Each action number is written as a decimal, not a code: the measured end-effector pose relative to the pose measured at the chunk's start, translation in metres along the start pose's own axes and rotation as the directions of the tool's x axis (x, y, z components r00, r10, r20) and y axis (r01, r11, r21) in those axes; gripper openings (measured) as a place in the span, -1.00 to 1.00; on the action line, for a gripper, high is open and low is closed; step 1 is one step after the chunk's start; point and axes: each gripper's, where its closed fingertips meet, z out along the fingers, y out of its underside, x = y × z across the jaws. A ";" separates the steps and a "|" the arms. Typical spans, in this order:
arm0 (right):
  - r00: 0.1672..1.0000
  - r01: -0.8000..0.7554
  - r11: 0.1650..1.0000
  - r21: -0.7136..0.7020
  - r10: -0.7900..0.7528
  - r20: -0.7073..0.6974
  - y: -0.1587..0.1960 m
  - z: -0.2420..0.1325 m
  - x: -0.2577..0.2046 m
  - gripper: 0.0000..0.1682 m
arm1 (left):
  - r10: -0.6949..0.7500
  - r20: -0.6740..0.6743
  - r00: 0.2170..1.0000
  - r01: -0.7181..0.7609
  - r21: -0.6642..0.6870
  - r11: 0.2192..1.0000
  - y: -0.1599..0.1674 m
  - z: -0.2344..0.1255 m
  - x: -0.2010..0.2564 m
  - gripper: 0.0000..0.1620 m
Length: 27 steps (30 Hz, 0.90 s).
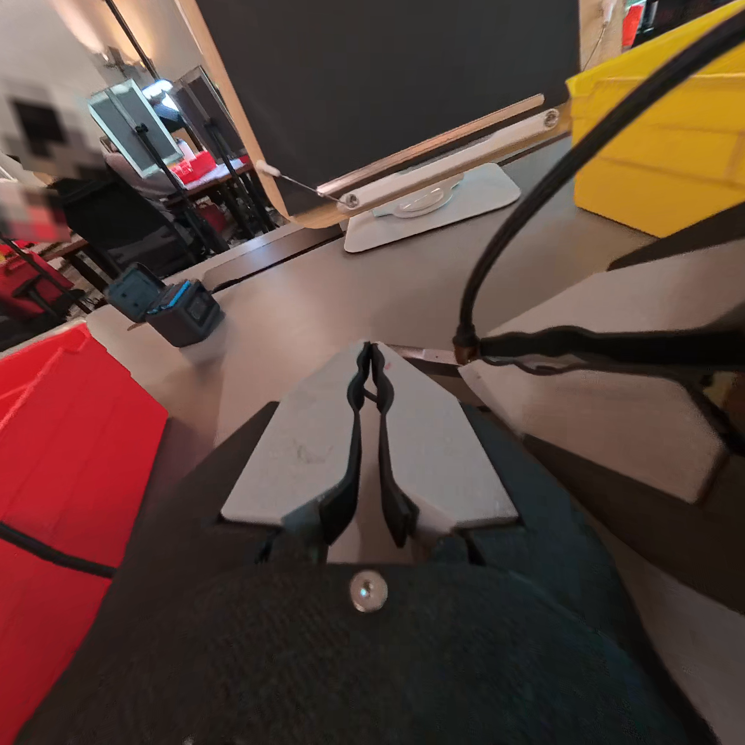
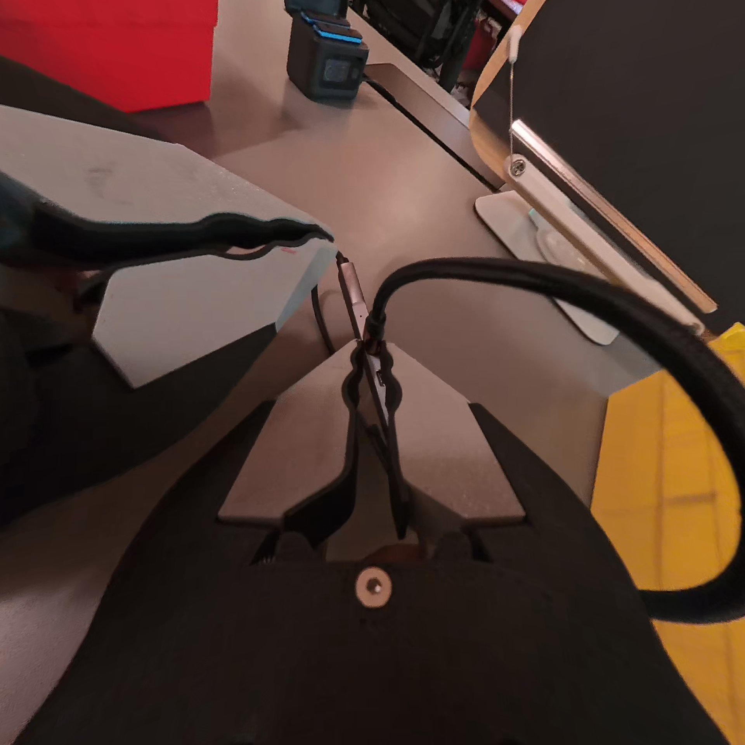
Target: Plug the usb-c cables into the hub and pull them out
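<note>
The right gripper [image 2: 369, 348] is clamped on a thin silver hub [image 2: 379, 383], which stands on edge between its 2 fingers. A thick black cable [image 2: 564, 282] meets the hub at the fingertips and loops away right over a yellow bin [image 2: 665, 483]. The left gripper [image 2: 328, 238], closed, reaches in from the left just beside the hub's far end. Farther off on the grey table [image 2: 403, 193] sit a red box [image 2: 121, 52] and a small dark case [image 2: 326, 64].

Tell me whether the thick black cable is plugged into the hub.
Plugged in, apparently: the black cable ends flush against the hub, held in the right gripper.
</note>
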 end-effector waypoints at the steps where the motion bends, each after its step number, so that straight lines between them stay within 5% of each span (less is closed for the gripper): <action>1: 1.000 0.010 1.000 0.002 -0.010 -0.012 0.000 0.000 0.002 -0.95 | -0.024 -0.025 0.999 0.023 -0.021 1.000 0.003 0.001 0.003 -1.00; 10: 1.000 0.012 1.000 0.022 -0.012 0.012 -0.008 -0.004 0.006 -0.95 | -0.013 -0.061 0.998 0.010 -0.053 0.999 0.006 0.005 0.009 -1.00; 15: 0.998 -0.065 0.997 0.046 0.064 0.015 -0.024 -0.014 0.042 -0.94 | 0.199 -0.041 0.979 -0.199 0.007 0.980 -0.001 0.000 0.030 -1.00; 27: 0.998 -0.064 0.992 0.110 0.065 -0.012 -0.054 -0.059 0.099 -0.95 | 0.062 -0.117 0.991 -0.061 0.010 0.998 -0.003 0.001 0.026 -1.00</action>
